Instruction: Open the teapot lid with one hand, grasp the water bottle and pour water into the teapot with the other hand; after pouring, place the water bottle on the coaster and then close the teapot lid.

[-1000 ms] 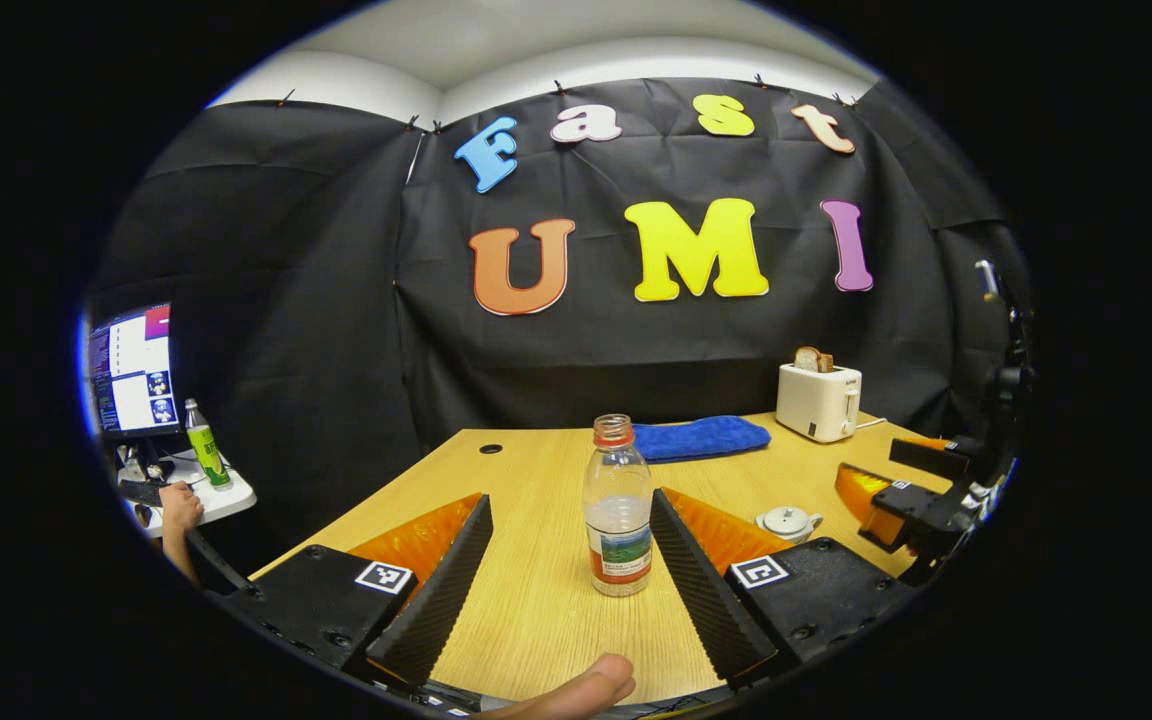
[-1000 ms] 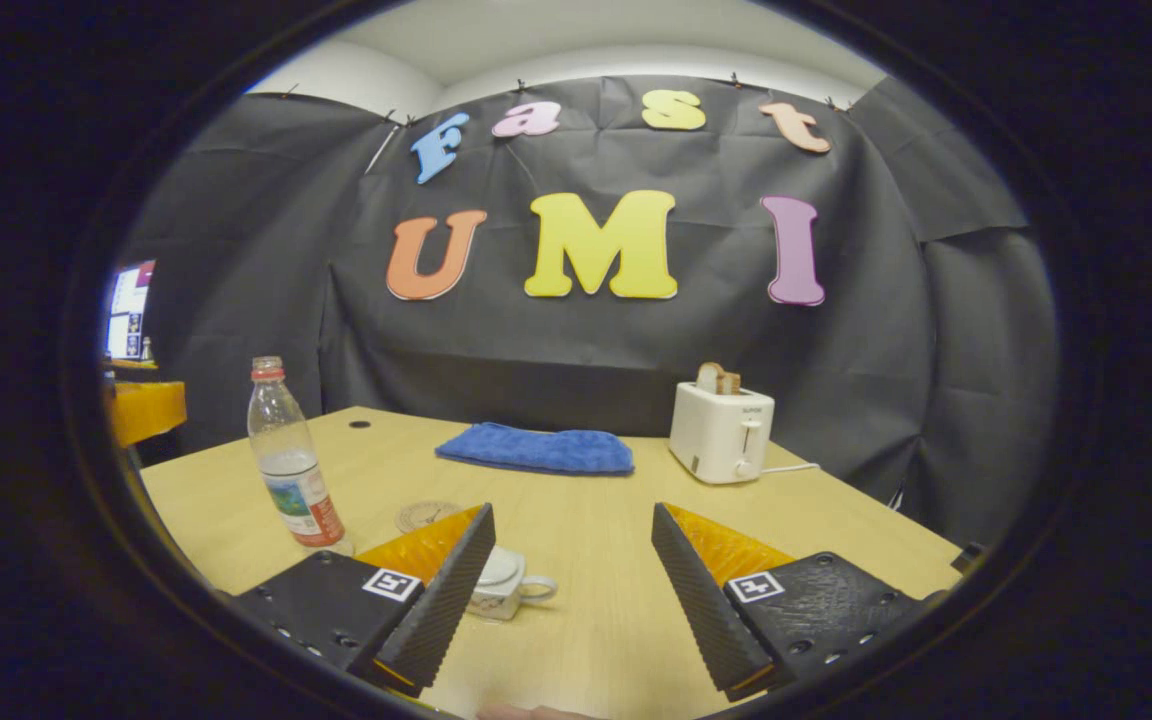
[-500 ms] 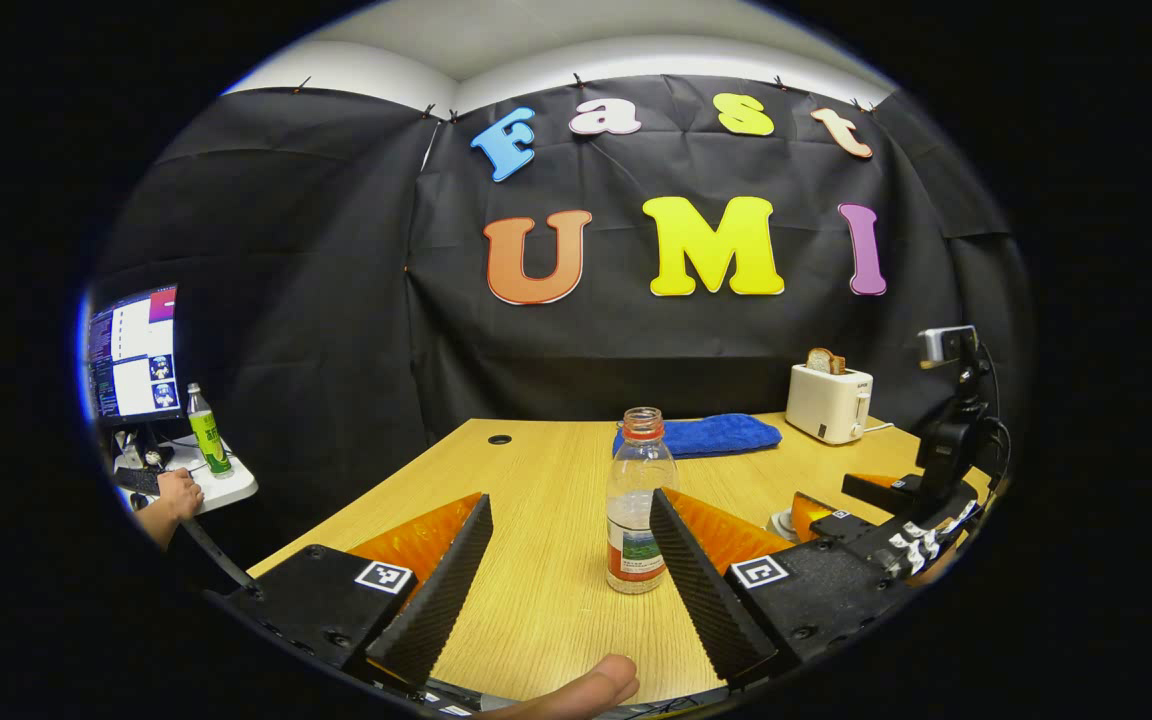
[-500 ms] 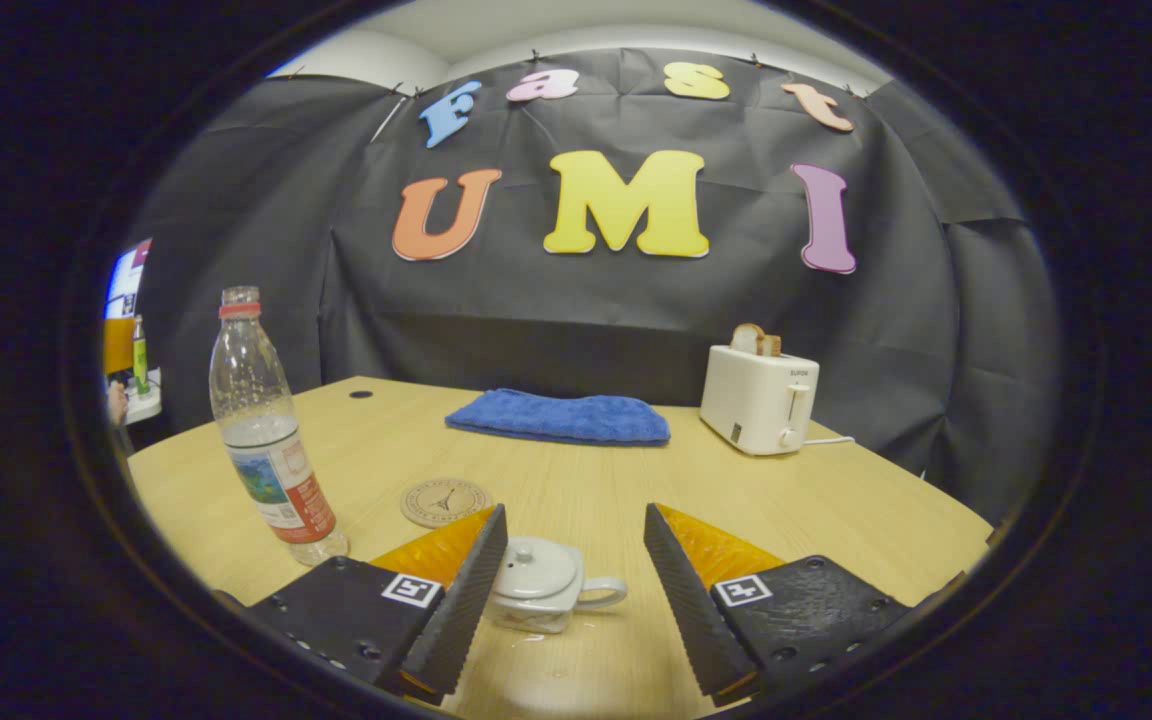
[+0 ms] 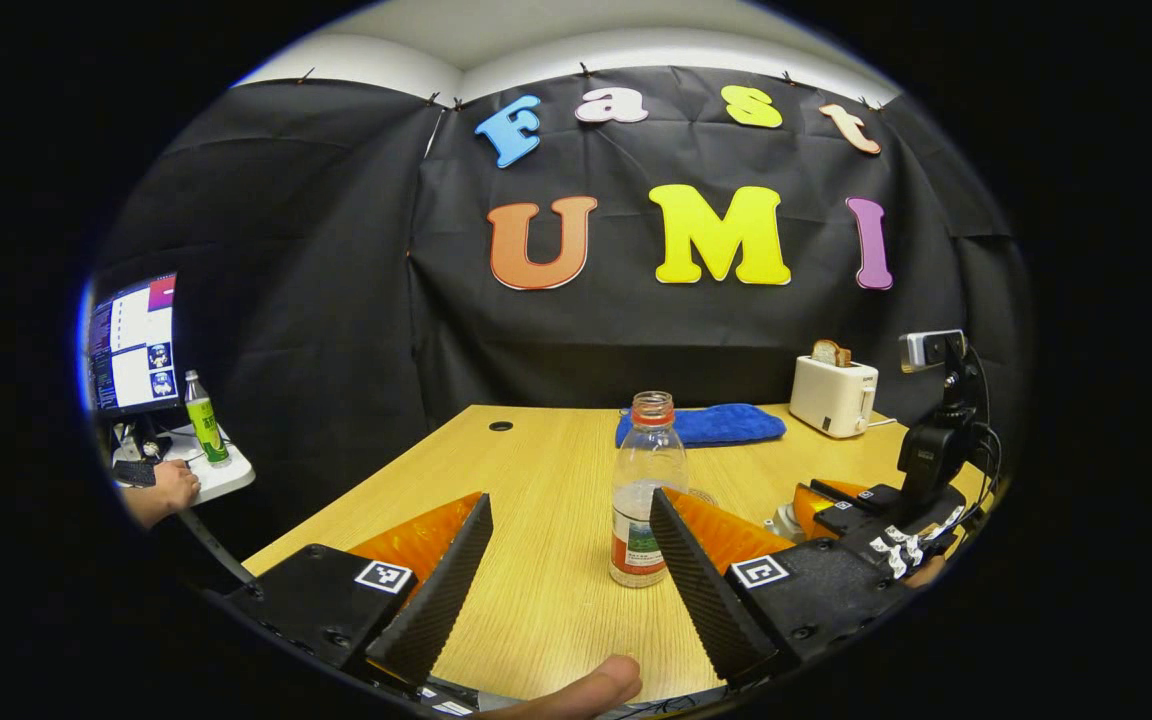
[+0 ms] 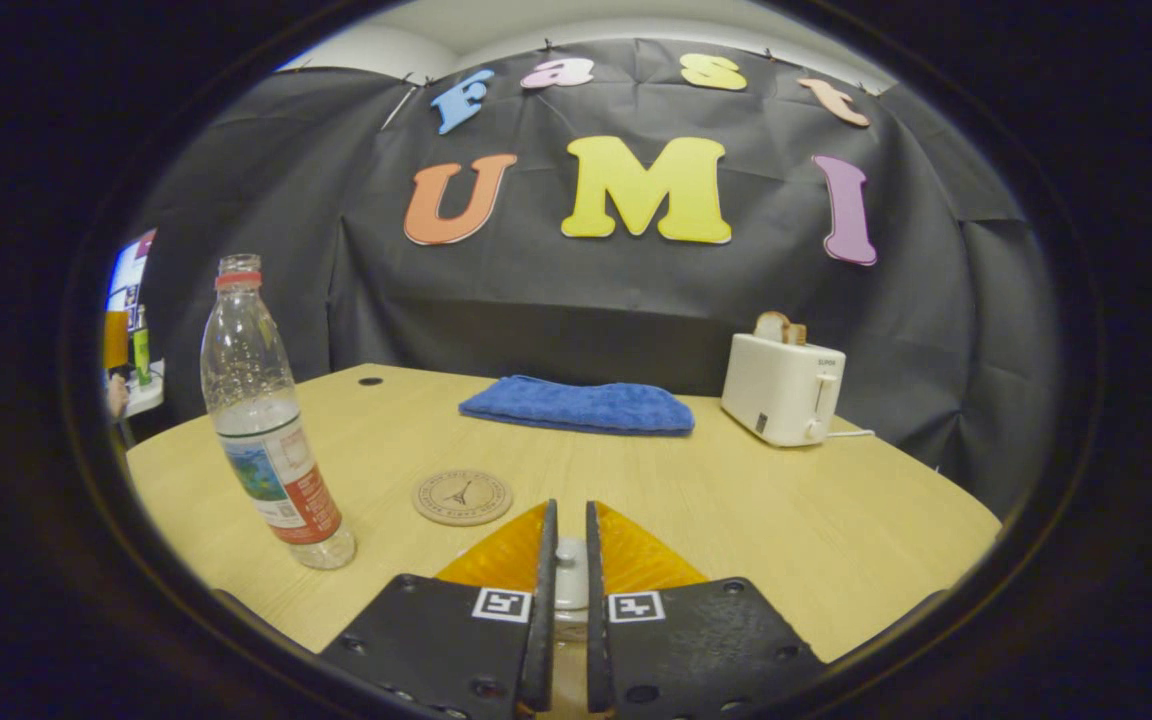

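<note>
Closed since half a second ago on the knob of the small white teapot lid [image 6: 566,572]: right gripper [image 6: 566,600] fingers, ready for lifting. Near the left side, clear plastic water bottle [image 5: 647,490] upright on the wooden bench [image 6: 736,520], between wide-open left gripper [image 5: 568,570] fingers, untouched. Beyond, round cork coaster [image 6: 462,496], kept free for the bottle.

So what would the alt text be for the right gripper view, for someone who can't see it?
The right gripper has its jaws closed on the knob of a small white teapot lid on a wooden table. To the left stands an uncapped water bottle near a round coaster; farther back lie a blue cloth and a white toaster.
</note>
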Tool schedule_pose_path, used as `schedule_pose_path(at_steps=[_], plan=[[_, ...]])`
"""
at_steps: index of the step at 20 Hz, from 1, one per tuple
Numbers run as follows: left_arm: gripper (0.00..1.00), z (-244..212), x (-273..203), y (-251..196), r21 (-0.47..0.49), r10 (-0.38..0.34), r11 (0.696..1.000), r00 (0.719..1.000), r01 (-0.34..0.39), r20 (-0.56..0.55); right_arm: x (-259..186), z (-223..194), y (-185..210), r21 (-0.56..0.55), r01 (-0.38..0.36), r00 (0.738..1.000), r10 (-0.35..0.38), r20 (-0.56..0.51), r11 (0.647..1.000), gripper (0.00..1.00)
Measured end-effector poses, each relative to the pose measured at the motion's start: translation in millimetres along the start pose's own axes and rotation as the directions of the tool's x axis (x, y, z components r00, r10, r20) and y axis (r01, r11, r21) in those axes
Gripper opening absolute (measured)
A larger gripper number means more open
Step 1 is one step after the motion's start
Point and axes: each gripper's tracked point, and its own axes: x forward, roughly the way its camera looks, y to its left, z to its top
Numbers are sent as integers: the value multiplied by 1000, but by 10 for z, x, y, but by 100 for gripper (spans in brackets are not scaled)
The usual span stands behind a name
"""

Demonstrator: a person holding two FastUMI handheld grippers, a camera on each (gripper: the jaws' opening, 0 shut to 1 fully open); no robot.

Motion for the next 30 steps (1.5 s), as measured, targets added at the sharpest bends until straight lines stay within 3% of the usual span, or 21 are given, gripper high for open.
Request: schedule_pose_path(at_steps=[2, 6, 8, 16, 20, 22, 24, 30], plan=[[100, -19, 3, 7, -5, -1, 1000, 1000, 1, -6, 47, 11, -2, 15, -2, 1000, 3, -7, 1000, 19], [100, -27, 23, -16, -23, -14, 1000, 1000, 14, -7, 45, 27, 27, 10, -16, 1000, 16, -11, 1000, 2], [100, -22, 33, -25, -22, -17, 1000, 1000, 17, 0, 40, 24, 23, -19, 2, 1000, -2, -9, 1000, 1], [100, -92, 135, -183, -52, -81, 995, 997, 80, -2, -156, 260, -45, 58, -45, 999, 45, 4, 997, 0], [100, -192, 215, -404, -42, -155, 987, 988, 155, -6, -431, 458, -119, 51, -67, 996, 64, 55, 996, 0], [99, -287, 265, -513, -1, -192, 981, 981, 192, -13, -531, 492, -275, 8, -21, 997, 20, 71, 1000, 1], [100, -363, 312, -511, 33, -187, 982, 982, 187, -24, -641, 498, -336, -16, -22, 996, 23, 85, 1000, 0], [99, -476, 505, -591, 38, -218, 975, 976, 218, 9, -993, 585, -666, -28, 0, 990, 4, 142, 1000, 0]])
